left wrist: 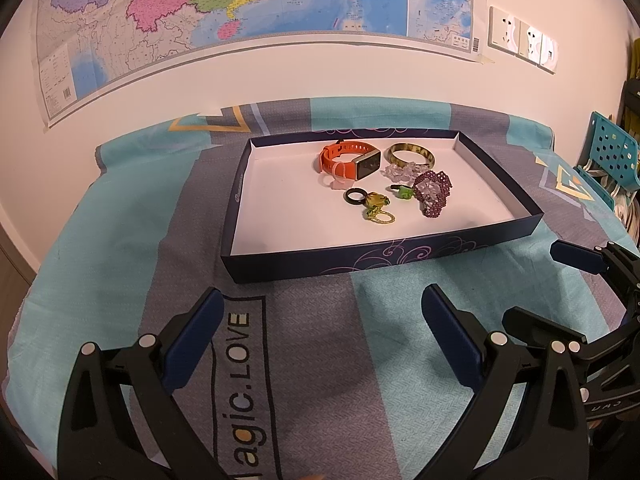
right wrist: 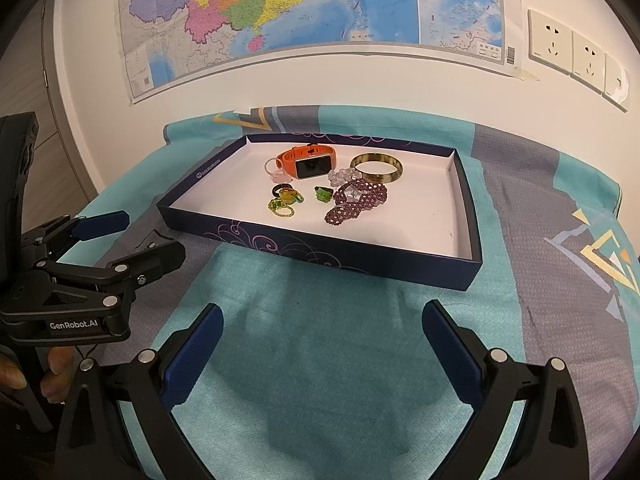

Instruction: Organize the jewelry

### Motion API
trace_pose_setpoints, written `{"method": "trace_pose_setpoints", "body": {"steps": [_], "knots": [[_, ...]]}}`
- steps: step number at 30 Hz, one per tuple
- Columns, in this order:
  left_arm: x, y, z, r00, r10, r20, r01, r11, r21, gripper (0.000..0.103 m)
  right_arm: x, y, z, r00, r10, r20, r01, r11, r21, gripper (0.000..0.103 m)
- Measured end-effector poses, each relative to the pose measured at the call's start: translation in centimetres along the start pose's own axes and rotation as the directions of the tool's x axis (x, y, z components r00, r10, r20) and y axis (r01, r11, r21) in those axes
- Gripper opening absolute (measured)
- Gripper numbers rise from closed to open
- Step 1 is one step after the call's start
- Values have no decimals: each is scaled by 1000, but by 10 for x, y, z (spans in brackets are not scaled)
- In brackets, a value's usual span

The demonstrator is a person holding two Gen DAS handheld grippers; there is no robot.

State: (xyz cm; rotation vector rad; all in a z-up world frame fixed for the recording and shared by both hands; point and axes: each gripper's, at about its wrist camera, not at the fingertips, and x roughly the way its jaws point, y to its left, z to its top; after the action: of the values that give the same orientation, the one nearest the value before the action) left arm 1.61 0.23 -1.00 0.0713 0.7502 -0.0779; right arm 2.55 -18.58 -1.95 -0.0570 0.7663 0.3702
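A shallow dark blue box [left wrist: 352,262] [right wrist: 320,250] with a white floor lies on the cloth-covered table. Inside it lie an orange smartwatch [left wrist: 350,159] [right wrist: 308,161], a tortoiseshell bangle [left wrist: 410,155] [right wrist: 377,168], a purple beaded piece [left wrist: 432,192] [right wrist: 358,200], clear beads [left wrist: 398,172], a black ring [left wrist: 355,196], a small green piece [left wrist: 405,192] [right wrist: 323,194] and yellow-green beaded rings [left wrist: 378,210] [right wrist: 285,204]. My left gripper [left wrist: 322,310] is open in front of the box, holding nothing. My right gripper [right wrist: 322,326] is also open and empty, in front of the box.
A teal and grey printed cloth [left wrist: 120,240] covers the table. A map [left wrist: 240,12] and wall sockets [right wrist: 568,50] are on the wall behind. A teal perforated chair [left wrist: 612,152] stands at the right. A hand [right wrist: 24,376] holds the left gripper's handle.
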Motion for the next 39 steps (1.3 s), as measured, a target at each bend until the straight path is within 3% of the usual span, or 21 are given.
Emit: {"method": "trace_pose_setpoints", "body": {"steps": [39], "knots": [[0,-3,0,1000,0,-4,0,1000,2,97,0,-1,0,1000,-1,-1,1,1000,3,96]]}}
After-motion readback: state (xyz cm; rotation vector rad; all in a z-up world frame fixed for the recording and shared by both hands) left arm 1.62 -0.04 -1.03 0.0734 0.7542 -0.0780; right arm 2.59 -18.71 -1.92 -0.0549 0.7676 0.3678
